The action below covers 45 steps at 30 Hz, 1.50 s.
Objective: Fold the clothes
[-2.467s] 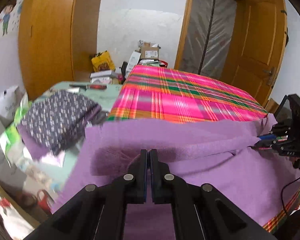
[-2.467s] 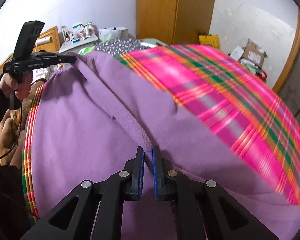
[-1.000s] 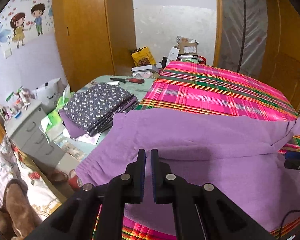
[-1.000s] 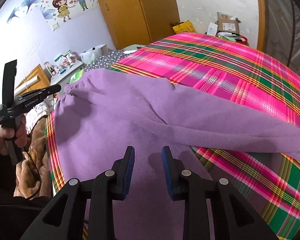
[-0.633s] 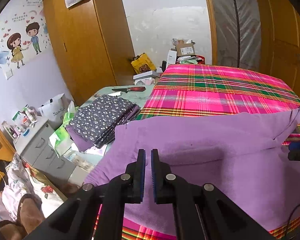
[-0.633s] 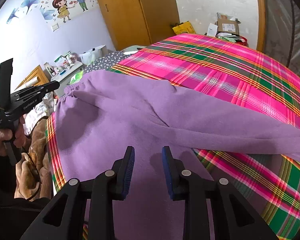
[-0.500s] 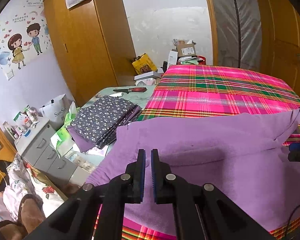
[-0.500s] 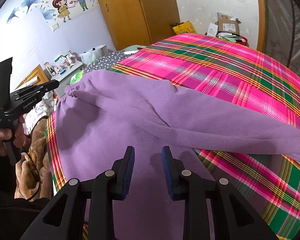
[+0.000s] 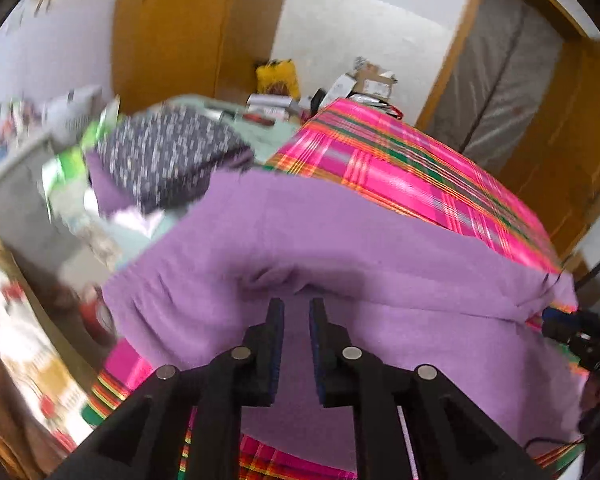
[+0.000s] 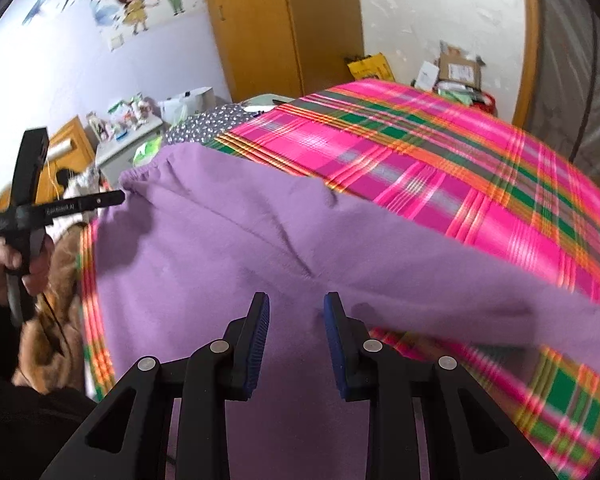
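Observation:
A purple fleece garment (image 9: 380,280) lies spread over the pink plaid bedspread (image 9: 400,172), with a raised fold just ahead of my left gripper (image 9: 296,310). That gripper is open by a narrow gap and hovers low over the cloth, nothing between its fingers. My right gripper (image 10: 296,310) is wide open above the same garment (image 10: 220,260), also empty. The gathered waistband (image 10: 148,172) sits at the far left corner. In the right wrist view the left gripper (image 10: 116,199) points at that waistband, held by a hand (image 10: 8,264). In the left wrist view the right gripper (image 9: 550,314) shows at the right edge.
A stack of folded dotted dark clothes (image 9: 168,156) rests on a side surface left of the bed. Boxes and clutter (image 9: 368,80) stand beyond the bed's far end, beside a wooden wardrobe (image 9: 180,32). A low cabinet with small items (image 10: 128,120) is on the left.
The left gripper has dropped lower and closer to the purple garment, and its fingers have parted from shut to a narrow gap. The right gripper stays open, shifted only slightly.

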{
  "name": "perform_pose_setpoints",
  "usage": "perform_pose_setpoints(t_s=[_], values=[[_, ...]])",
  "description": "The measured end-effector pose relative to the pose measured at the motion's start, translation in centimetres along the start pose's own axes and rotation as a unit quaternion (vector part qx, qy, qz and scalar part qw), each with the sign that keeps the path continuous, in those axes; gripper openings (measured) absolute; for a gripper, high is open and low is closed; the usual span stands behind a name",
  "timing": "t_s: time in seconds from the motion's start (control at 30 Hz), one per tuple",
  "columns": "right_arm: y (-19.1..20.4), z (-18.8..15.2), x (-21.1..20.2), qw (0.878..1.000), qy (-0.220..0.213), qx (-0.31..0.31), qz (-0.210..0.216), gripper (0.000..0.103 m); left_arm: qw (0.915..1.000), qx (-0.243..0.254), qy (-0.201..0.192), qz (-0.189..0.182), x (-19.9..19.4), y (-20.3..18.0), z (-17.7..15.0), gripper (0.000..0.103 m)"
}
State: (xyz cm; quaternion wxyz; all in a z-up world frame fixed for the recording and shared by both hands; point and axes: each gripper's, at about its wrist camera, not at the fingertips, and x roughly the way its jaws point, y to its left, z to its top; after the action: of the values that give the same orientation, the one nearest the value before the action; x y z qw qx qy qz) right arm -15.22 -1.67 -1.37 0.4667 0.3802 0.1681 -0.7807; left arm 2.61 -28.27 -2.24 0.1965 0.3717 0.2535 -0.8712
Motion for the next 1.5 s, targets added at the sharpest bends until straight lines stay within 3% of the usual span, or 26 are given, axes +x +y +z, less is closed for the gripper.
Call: perform_pose_setpoints(t_s=[0.1, 0.3, 0.6, 0.8, 1.07, 1.27, 1.33, 1.37, 1.5], values=[[-0.1, 0.5, 0.4, 0.999, 0.003, -0.034, -0.007, 0.029, 0.9989, -0.033, 0.005, -0.031, 0.5, 0.8, -0.1, 0.022], [0.7, 1.1, 1.4, 0.994, 0.011, -0.111, -0.008, 0.029, 0.989, -0.105, 0.009, -0.104, 1.6, 2.4, -0.1, 0.023], [1.0, 1.2, 3.2, 0.983, 0.04, -0.18, 0.015, 0.03, 0.9685, -0.195, -0.015, -0.154, 1.6, 5.3, 0.5, 0.029], [0.8, 1.0, 4.5, 0.977, 0.069, -0.201, 0.027, 0.03, 0.9655, -0.218, -0.016, -0.143, 2.2, 6.4, 1.2, 0.031], [0.5, 1.8, 4.5, 0.974, 0.066, -0.212, 0.043, 0.03, 0.9663, -0.222, -0.003, -0.131, 3.4, 6.6, 1.4, 0.031], [0.3, 2.4, 5.7, 0.964, 0.102, -0.229, 0.088, 0.03, 0.9657, -0.224, 0.001, -0.132, 3.8, 6.8, 1.5, 0.031], [0.6, 2.2, 5.7, 0.961, 0.105, -0.239, 0.09, 0.019, 0.966, -0.223, -0.001, -0.13, 3.7, 6.8, 1.5, 0.02], [0.8, 2.1, 5.6, 0.96, 0.104, -0.244, 0.084, 0.008, 0.9665, -0.221, -0.003, -0.131, 3.6, 6.7, 1.6, 0.011], [1.3, 2.0, 4.5, 0.964, 0.08, -0.248, 0.06, 0.005, 0.9698, -0.205, -0.014, -0.132, 3.1, 5.9, 2.5, 0.006]])
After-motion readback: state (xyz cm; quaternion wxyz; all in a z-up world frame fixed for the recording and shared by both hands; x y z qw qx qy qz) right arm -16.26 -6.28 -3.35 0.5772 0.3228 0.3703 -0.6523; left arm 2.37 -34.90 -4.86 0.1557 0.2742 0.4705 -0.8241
